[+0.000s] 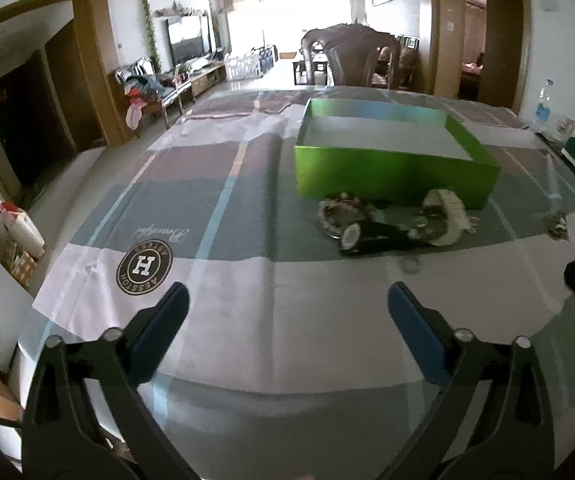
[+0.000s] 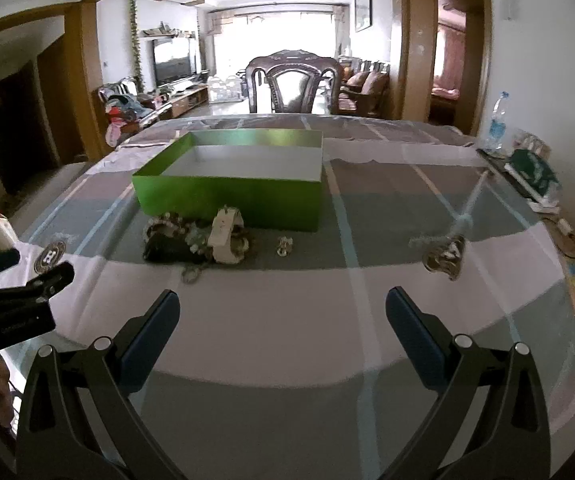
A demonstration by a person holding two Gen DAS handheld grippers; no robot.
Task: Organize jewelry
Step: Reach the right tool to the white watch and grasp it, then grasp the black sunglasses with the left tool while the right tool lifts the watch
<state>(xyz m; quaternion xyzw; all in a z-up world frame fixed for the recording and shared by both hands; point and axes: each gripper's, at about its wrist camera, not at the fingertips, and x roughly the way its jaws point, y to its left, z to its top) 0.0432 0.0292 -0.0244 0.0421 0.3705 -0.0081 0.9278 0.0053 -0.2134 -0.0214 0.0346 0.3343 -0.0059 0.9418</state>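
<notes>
Both grippers hovered spread wide and empty: my left gripper [image 1: 287, 300] and right gripper [image 2: 283, 304] held nothing, poised, I judged, for a first pick. Ahead of them the jewelry pile [image 2: 199, 236] lay against the near wall of the green box [image 2: 227, 196], apparently staged for loading. One small piece [image 2: 285, 246] and a tangled chain [image 2: 445, 256] sat farther right.

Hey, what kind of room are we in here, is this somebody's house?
Most likely a home: a dining table under a patterned cloth, opening onto a living room. A carved wooden chair stands at the far side, with a television and a sofa beyond.
</notes>
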